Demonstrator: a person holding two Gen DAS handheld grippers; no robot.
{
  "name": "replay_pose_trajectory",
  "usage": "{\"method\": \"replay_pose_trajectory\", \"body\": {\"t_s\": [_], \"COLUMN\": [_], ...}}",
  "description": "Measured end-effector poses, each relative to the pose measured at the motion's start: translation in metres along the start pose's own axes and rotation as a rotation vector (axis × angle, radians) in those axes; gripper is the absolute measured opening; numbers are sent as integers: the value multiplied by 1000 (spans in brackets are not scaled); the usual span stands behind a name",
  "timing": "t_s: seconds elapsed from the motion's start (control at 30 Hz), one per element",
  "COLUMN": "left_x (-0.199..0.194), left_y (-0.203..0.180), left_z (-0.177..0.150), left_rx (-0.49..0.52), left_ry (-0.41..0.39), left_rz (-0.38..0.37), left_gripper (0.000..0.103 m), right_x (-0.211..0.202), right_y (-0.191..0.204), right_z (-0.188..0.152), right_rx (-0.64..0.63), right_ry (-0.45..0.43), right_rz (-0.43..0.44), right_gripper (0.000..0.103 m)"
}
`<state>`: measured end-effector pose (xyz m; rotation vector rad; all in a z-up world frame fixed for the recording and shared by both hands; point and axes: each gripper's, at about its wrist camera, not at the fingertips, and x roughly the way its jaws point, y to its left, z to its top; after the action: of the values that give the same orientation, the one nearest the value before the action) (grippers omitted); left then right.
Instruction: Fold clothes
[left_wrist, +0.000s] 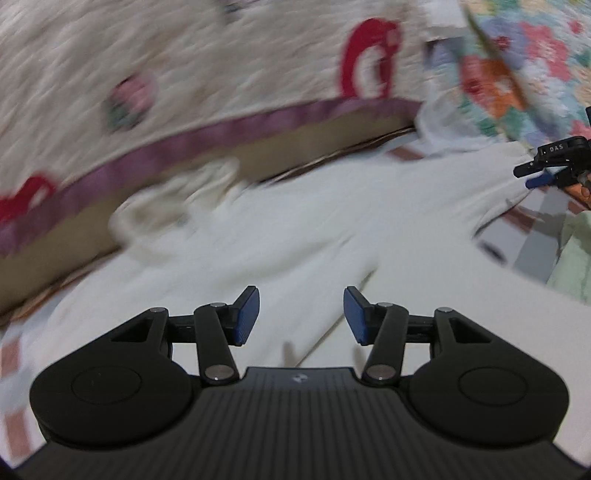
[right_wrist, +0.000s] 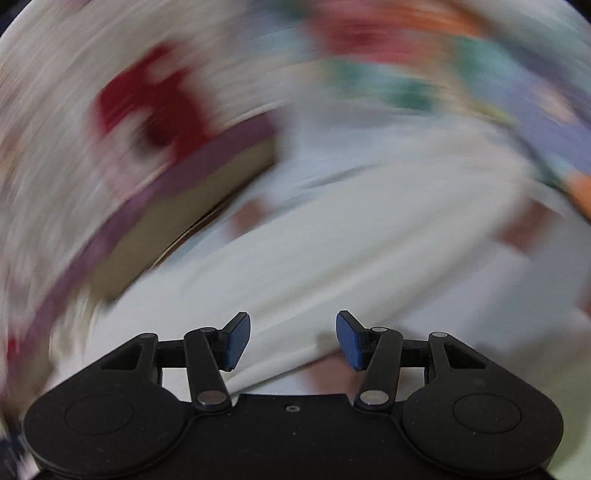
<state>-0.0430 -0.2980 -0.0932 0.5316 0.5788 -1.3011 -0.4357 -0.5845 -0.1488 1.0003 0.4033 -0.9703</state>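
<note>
1. Right now you are holding both grippers over a white garment that is lying spread ahead of and beneath the jaws, on a checked sheet.
2. Beyond the jaws, a cream cushion with a purple band is standing behind the garment; a floral quilt is lying far right.
3. You are keeping your left gripper open, nothing between its pads.
4. Your right gripper is gaping too, empty, its view badly blurred.
</note>
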Motion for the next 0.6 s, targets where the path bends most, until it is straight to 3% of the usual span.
{"method": "replay_pose_trajectory", "body": {"t_s": [0.13, 0.23, 0.43, 0.5, 0.57, 0.6], "left_x": [46, 66, 82, 83, 81, 79], "left_y": [-36, -53, -51, -45, -36, -30], "left_z": [12, 6, -10, -13, -13, -13], "left_rx": [-17, -6, -69, -87, -128, -154], "left_ry": [50, 93, 144, 150, 154, 154], "left_rz": [-89, -108, -137, -119, -106, -105], "left_gripper": [50, 50, 50, 50, 49, 49], "right_x": [-5, 2, 32, 41, 53, 59], "right_y": [-54, -78, -88, -83, -75, -70], "right_z": [20, 33, 51, 54, 57, 58], "right_rx": [94, 160, 199, 172, 122, 102], "right_ry": [-37, -42, -111, -180, -207, -206], "right_rz": [-111, -160, -173, -180, -201, -206], "right_gripper": [58, 58, 61, 62, 41, 12]}}
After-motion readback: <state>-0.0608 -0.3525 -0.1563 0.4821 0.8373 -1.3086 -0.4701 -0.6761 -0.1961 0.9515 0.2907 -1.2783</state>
